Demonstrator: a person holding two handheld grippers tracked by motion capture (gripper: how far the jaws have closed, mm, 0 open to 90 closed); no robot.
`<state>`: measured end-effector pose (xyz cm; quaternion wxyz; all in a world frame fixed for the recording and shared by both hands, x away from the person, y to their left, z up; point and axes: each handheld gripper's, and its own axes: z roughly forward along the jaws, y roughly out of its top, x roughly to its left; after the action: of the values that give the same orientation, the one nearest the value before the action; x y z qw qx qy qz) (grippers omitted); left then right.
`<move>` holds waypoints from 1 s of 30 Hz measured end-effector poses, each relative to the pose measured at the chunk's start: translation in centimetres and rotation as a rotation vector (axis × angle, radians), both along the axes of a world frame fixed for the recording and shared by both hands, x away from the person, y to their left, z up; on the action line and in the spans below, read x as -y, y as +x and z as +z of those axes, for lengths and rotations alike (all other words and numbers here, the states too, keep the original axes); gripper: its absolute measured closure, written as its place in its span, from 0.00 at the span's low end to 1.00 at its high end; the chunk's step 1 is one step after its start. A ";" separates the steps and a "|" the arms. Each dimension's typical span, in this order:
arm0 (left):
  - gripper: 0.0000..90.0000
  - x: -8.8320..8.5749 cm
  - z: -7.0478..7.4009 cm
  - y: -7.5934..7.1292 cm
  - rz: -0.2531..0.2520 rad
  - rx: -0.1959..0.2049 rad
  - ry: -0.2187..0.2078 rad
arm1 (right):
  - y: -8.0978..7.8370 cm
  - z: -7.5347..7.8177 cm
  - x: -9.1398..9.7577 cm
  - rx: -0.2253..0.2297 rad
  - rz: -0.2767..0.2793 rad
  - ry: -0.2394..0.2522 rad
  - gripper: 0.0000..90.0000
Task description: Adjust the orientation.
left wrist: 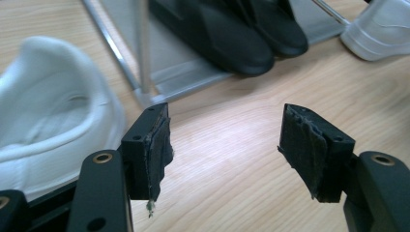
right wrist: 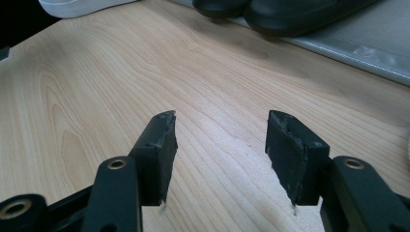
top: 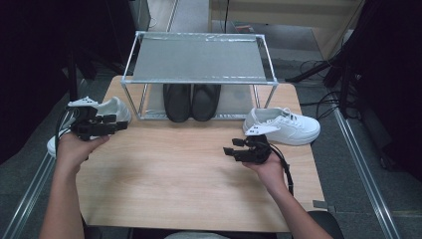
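Observation:
Two white sneakers lie on the wooden table (top: 189, 174): the left sneaker (top: 112, 108) at the table's left edge, the right sneaker (top: 286, 127) at the right. A pair of black shoes (top: 191, 102) stands on the lower shelf of a metal rack (top: 199, 57). My left gripper (top: 119, 125) hovers just in front of the left sneaker (left wrist: 48, 111), jaws open and empty (left wrist: 225, 150). My right gripper (top: 230, 148) sits left of the right sneaker, its jaws also open with nothing between them (right wrist: 220, 145), facing bare wood and the black shoes (right wrist: 290, 12).
The rack's front post (left wrist: 142, 48) stands close to the left sneaker, and its upper shelf is bare. Grey floor and metal rails (top: 363, 169) flank the table. Dark stands and cables (top: 343, 69) are at the back right.

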<state>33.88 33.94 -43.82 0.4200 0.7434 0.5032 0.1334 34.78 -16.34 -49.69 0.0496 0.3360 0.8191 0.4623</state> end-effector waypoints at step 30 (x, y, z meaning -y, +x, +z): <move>0.54 -7.3 -4.2 4.8 0.069 -0.133 0.103 | -1.0 -1.0 0.8 -0.007 -0.054 -0.065 0.50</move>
<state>38.65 41.27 -48.06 0.3417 0.7535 0.5478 0.1239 33.78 -17.18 -50.73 0.0701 0.3575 0.8245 0.4330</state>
